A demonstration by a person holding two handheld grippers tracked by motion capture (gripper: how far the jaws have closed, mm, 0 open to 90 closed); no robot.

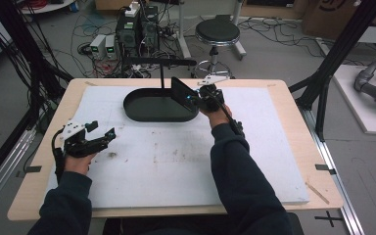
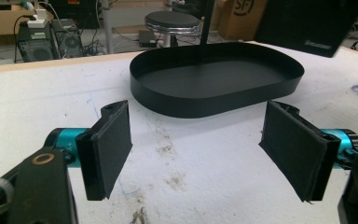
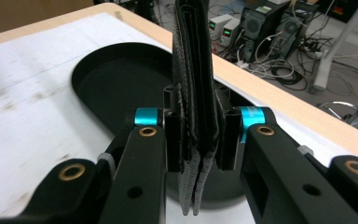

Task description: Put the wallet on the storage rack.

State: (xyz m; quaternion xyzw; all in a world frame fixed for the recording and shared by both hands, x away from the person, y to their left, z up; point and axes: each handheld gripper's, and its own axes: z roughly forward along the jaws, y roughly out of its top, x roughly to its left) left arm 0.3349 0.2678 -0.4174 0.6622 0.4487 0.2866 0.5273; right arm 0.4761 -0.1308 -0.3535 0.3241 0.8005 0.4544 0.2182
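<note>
A black folded wallet (image 3: 195,93) stands on edge between the pads of my right gripper (image 3: 196,140), which is shut on it. In the high view the right gripper (image 1: 196,98) holds the wallet (image 1: 180,93) over the right end of a black oval tray (image 1: 147,113) at the back of the table. The tray's floor (image 2: 214,77) is bare. My left gripper (image 1: 100,133) rests near the table's left side, jaws wide open with nothing between them; its pads (image 2: 109,147) frame the stained white mat (image 2: 177,154).
A thin black post (image 1: 161,76) with a crossbar rises behind the tray. The white mat (image 1: 176,161) covers a wooden table (image 1: 293,112). Behind the table stand a black stool (image 1: 217,33), computer boxes (image 1: 137,29) and tangled cables on the floor.
</note>
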